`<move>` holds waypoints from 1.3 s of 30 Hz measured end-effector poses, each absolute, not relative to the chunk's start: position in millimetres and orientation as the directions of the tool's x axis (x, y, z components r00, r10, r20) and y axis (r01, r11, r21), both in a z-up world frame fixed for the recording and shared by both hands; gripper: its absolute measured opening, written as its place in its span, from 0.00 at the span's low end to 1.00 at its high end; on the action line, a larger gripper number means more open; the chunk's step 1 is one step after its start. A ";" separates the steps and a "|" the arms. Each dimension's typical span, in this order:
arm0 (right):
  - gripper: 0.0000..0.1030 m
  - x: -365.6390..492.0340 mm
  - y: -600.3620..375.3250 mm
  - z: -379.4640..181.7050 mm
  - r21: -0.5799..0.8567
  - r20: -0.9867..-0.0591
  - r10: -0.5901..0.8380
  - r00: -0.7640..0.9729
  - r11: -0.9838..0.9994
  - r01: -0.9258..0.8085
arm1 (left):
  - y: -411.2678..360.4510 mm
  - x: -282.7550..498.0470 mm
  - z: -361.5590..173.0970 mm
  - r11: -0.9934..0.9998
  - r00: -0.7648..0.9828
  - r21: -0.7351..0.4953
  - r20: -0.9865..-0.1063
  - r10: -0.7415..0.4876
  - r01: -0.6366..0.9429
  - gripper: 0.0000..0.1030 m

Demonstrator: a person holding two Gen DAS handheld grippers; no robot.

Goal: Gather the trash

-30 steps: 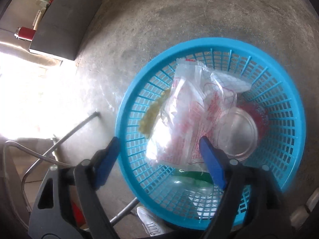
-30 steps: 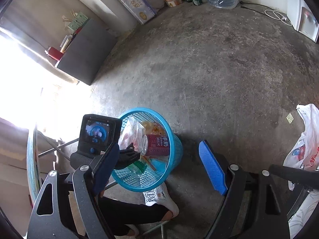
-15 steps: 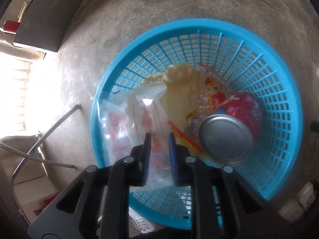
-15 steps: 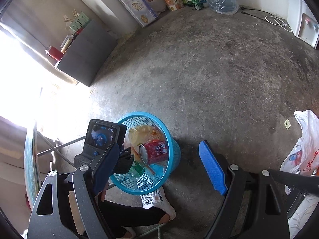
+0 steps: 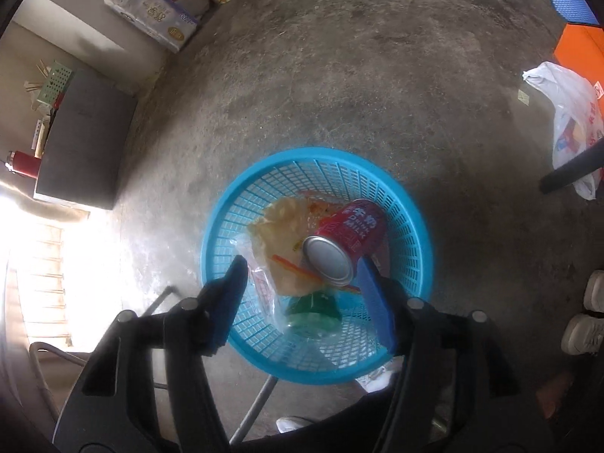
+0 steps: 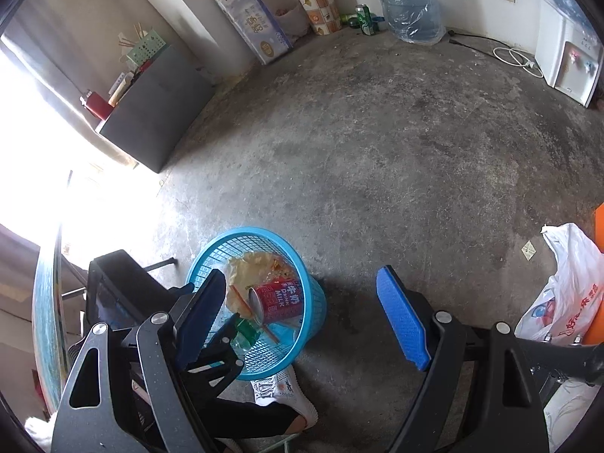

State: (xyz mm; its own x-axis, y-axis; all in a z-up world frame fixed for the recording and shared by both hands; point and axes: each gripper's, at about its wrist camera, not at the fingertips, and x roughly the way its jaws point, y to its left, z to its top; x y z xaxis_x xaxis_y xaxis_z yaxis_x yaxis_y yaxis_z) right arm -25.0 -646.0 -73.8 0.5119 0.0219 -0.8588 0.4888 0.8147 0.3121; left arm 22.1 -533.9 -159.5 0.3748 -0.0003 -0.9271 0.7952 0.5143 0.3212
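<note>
A blue mesh basket [image 5: 226,226] stands on the concrete floor, also in the right wrist view [image 6: 313,294]. It holds a red milk can [image 5: 347,238] lying on its side, a yellowish wrapper [image 5: 279,219], a clear printed plastic bag [image 5: 260,283] and a green bottle [image 5: 313,309]. My left gripper [image 5: 305,298] is open and empty above the basket. My right gripper [image 6: 302,324] is open and empty, higher up, right of the basket.
A white plastic shopping bag [image 6: 566,283] lies on the floor at right. A dark cabinet [image 6: 154,109] stands by the bright doorway. A water jug [image 6: 411,3] and tissue pack [image 6: 253,19] rest against the far wall. A white shoe [image 6: 283,392] is beside the basket.
My left gripper shut on the clear plastic bag inside the basket, then opened, let it go and rose away. The right gripper stayed open and lifted a little.
</note>
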 end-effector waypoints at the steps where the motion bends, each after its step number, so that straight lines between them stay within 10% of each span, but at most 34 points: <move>1: 0.78 -24.3 -645.4 -74.0 0.310 -0.859 0.022 0.511 0.817 0.487 | -532.1 16.7 -155.2 0.517 0.350 0.291 -0.936 -0.018 0.805 0.56; 39: 0.78 -63.3 -596.7 -90.1 0.146 -0.909 -0.091 0.408 0.845 0.514 | -489.5 -43.2 -123.7 0.348 0.296 0.177 -0.898 -0.325 0.921 0.71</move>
State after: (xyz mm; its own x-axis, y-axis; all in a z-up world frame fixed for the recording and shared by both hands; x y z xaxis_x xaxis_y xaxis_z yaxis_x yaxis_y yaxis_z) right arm -63.3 -596.7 -90.1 0.4075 -0.0913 -0.9086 0.5142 0.8452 0.1457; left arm -43.2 -489.5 -123.7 0.2955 -0.3254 -0.8982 0.9207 0.3480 0.1768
